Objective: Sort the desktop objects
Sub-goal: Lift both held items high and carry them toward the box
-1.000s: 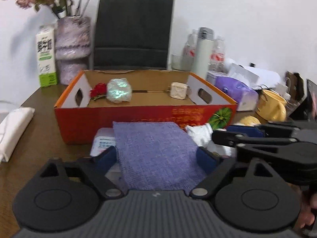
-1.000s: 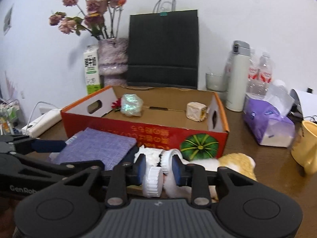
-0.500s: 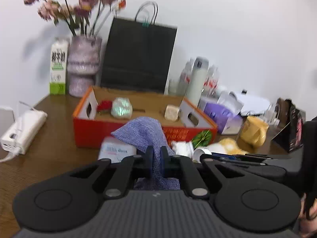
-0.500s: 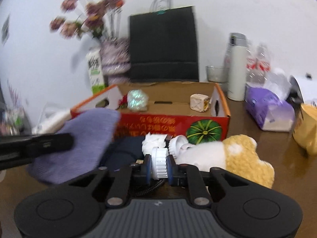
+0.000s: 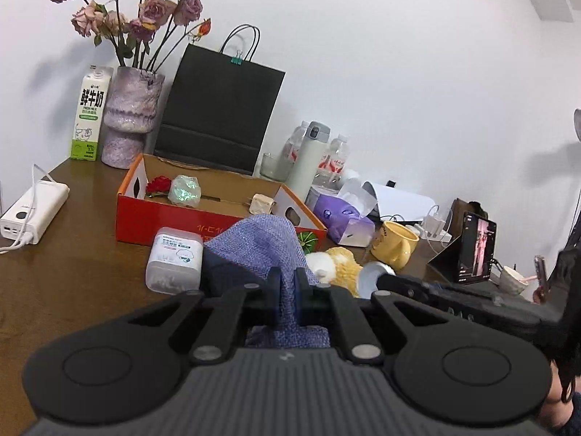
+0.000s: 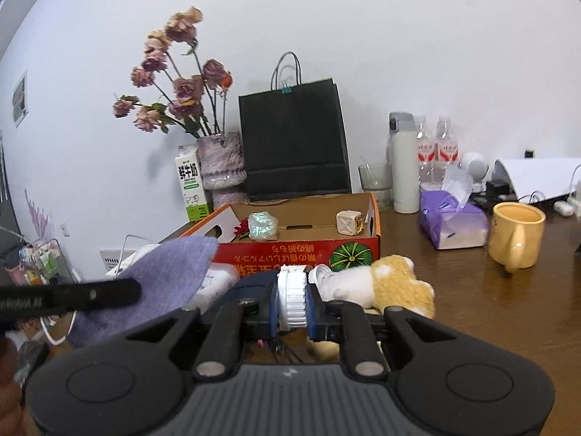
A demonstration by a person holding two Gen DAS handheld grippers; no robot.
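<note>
My left gripper (image 5: 288,283) is shut on a fold of the purple cloth (image 5: 261,239), which hangs lifted off the desk; the right wrist view shows the cloth (image 6: 170,269) draped from one black finger (image 6: 90,294). My right gripper (image 6: 292,301) is shut on a white ribbed round piece (image 6: 290,290), held above a dark blue item. The orange cardboard box (image 6: 301,250) stands behind, holding a red rose (image 5: 158,184), a shiny green lump (image 5: 185,190) and a cream cube (image 6: 348,222). A white and yellow plush toy (image 6: 395,283) lies in front of the box.
A white cotton-swab tub (image 5: 174,261) lies left of the cloth and a power bank (image 5: 32,210) at the far left. A yellow mug (image 6: 515,232) and purple tissue pack (image 6: 454,221) sit right. A black paper bag (image 6: 294,138), vase (image 6: 221,163), milk carton (image 6: 190,181) and bottles line the wall.
The left jaws closed on the purple cloth and raised it off the desk. The right jaws closed on the white ribbed piece. Both grippers rose and drew back from the box.
</note>
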